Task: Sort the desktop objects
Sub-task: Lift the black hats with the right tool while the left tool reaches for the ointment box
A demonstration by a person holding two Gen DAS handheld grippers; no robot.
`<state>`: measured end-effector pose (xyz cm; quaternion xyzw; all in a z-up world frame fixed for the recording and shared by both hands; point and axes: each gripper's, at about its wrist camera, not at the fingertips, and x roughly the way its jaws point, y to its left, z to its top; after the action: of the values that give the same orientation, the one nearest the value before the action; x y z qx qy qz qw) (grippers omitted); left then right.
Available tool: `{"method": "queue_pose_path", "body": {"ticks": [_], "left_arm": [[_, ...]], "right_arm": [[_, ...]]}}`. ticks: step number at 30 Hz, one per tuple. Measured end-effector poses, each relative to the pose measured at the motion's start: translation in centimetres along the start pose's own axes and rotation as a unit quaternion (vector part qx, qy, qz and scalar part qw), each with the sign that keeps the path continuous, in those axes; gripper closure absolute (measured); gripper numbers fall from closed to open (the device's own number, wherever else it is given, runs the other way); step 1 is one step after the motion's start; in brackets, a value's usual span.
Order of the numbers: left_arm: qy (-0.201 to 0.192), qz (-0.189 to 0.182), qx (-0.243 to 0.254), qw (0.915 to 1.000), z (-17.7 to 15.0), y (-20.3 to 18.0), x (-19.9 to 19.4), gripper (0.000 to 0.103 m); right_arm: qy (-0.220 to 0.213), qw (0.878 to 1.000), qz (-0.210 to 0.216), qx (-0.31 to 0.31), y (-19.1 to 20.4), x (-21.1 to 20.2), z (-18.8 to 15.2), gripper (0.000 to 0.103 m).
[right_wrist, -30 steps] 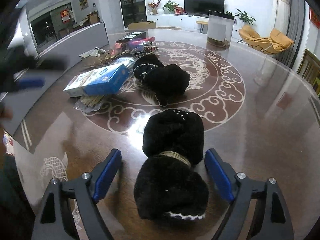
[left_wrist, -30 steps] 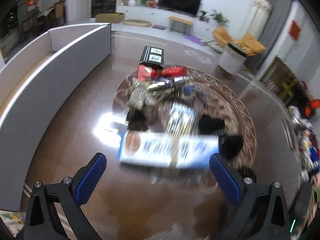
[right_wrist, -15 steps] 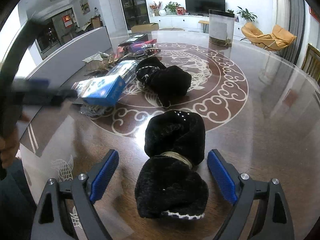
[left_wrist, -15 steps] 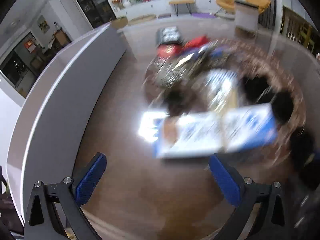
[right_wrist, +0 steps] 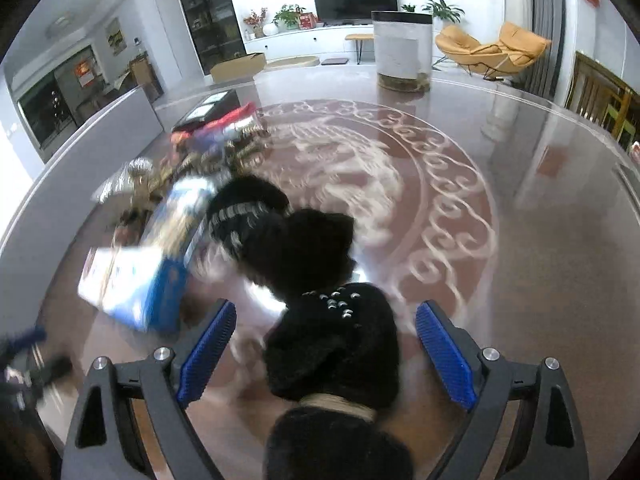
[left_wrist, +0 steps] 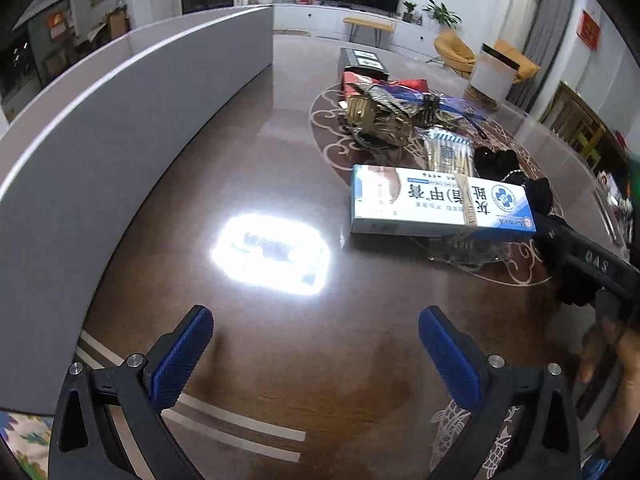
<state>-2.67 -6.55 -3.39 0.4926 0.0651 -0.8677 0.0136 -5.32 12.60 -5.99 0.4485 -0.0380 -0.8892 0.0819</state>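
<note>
Glossy table [right_wrist: 520, 280], blurred box [right_wrist: 136, 284]

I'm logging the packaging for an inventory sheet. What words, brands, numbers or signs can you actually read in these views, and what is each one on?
"灰(趾)指甲膏", upside down to the camera: top of the blue-and-white box.
"DAS": black body of the right gripper in the left wrist view, partly cut off.
Small print on that box, labels on the black box, red wall sign: too small to read.
Right wrist view: packaging too blurred.

Left gripper [left_wrist: 314, 338] and right gripper [right_wrist: 324, 338] — both wide apart, low, level.
</note>
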Motion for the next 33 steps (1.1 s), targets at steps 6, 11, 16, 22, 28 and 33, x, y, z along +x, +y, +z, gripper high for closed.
{"method": "queue_pose_path", "body": {"ticks": [6,11,16,22,28,33], "left_arm": [[-0.017,-0.023,-0.056,0.998,-0.3,2.0,-1.3,0.0],[-0.017,-0.053,-0.092,0.9942,-0.5,3.3,-1.4,0.0],[-0.013,-0.061,-0.111,0.9918,-0.5,3.6,-1.1,0.0],[-0.011,-0.063,-0.117,0.991,-0.2,3.3,-1.1,0.0],[-0.006,-0.058,-0.185,0.981,2.4,2.0,-0.7,0.0],[0.019,-0.02,-0.231,0.9726,5.1,0.6,2.2,0.0]], "right_arm": [[-0.029,0.973,0.16,-0.166,5.1,-2.9,-1.4,0.014],[-0.019,0.987,0.108,-0.119,2.2,-2.6,-1.0,0.013],[0.0,0.989,0.13,-0.065,1.2,-2.1,0.3,0.013],[0.009,0.984,0.095,-0.152,4.7,-2.2,-2.5,0.013],[0.012,0.981,0.055,-0.183,4.5,-1.2,-4.6,0.011],[0.011,0.985,0.061,-0.161,4.3,-1.2,-4.6,0.01]]}}
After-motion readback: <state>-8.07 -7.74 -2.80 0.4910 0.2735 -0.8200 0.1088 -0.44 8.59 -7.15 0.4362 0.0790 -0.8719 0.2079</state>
